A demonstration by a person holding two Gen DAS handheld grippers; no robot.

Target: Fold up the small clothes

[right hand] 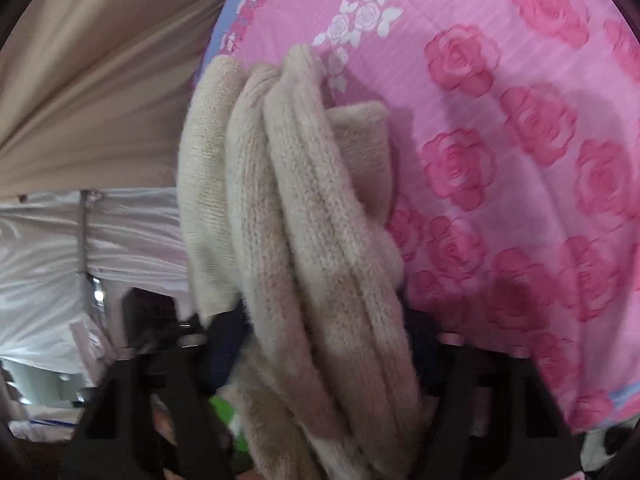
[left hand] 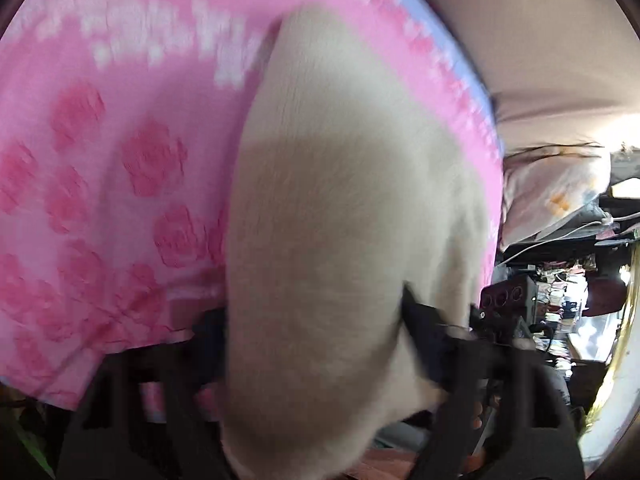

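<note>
A cream knitted garment (left hand: pixel 340 208) fills the middle of the left wrist view, blurred by motion. My left gripper (left hand: pixel 316 332) is shut on its near end; its dark fingers (left hand: pixel 424 320) flank the cloth. In the right wrist view the same cream garment (right hand: pixel 304 208) is bunched in several thick folds. My right gripper (right hand: pixel 324 344) is shut on the bunch, with the folds rising from between the fingers (right hand: pixel 224 340). The garment hangs over a pink bedspread (right hand: pixel 520 140) with red roses. I cannot tell whether it touches the spread.
The pink rose bedspread (left hand: pixel 120 160) has a pale blue border (right hand: pixel 224 32). A beige cloth (right hand: pixel 100 80) lies beyond it. White sheeting (right hand: pixel 80 240) hangs at the left. A pillow (left hand: pixel 556 192) and cluttered shelves (left hand: pixel 560 300) stand at the right.
</note>
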